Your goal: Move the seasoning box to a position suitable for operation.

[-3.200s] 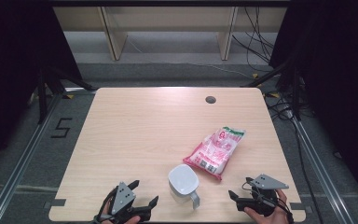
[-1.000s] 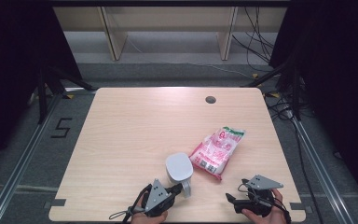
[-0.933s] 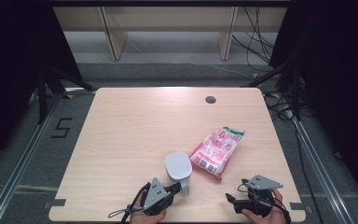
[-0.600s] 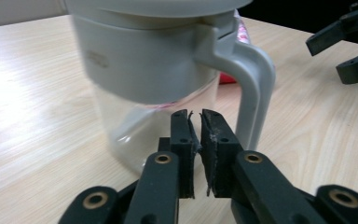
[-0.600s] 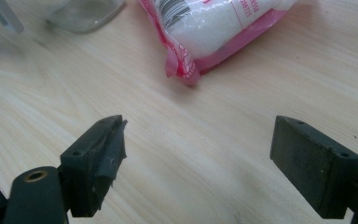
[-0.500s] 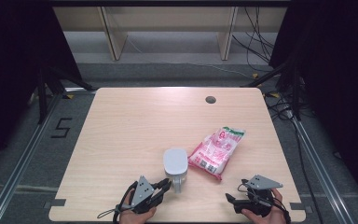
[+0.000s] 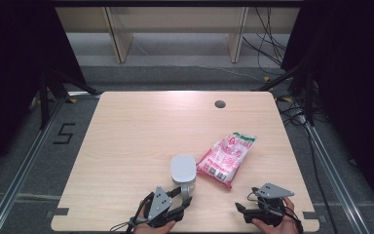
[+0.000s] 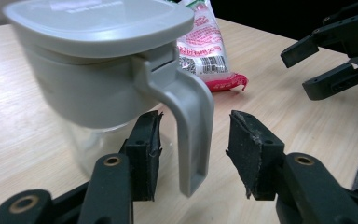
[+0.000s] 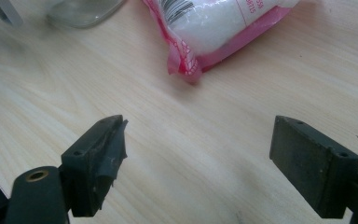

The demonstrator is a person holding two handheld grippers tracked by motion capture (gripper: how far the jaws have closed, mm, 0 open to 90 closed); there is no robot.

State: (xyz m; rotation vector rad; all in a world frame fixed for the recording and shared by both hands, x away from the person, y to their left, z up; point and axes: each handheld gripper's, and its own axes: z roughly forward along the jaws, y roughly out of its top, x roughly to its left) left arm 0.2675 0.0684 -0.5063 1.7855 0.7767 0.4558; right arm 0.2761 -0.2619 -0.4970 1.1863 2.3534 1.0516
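A clear jug with a grey lid [image 7: 183, 169] stands upright on the wooden table [image 7: 136, 126], near its front edge. My left gripper [image 7: 182, 196] sits just in front of it. In the left gripper view the jug [image 8: 98, 70] looms close, and its grey handle [image 8: 193, 121] hangs between the jaws of my left gripper [image 8: 196, 140]. Those jaws have just been opening, and the pads stand off the handle. A pink and white bag [image 7: 226, 156] lies right of the jug. My right gripper [image 7: 246, 200] rests open at the front right, the bag [image 9: 223, 28] ahead of it.
A dark round cable hole [image 7: 219, 104] is set in the table's far side. Pale shelving legs [image 7: 119, 39] and cables lie on the floor beyond. The table's front edge runs close under both hands.
The left gripper, shut on the jug's handle a second ago, has let go and drawn back a little toward the front edge. The jug stays upright. The right gripper has not moved.
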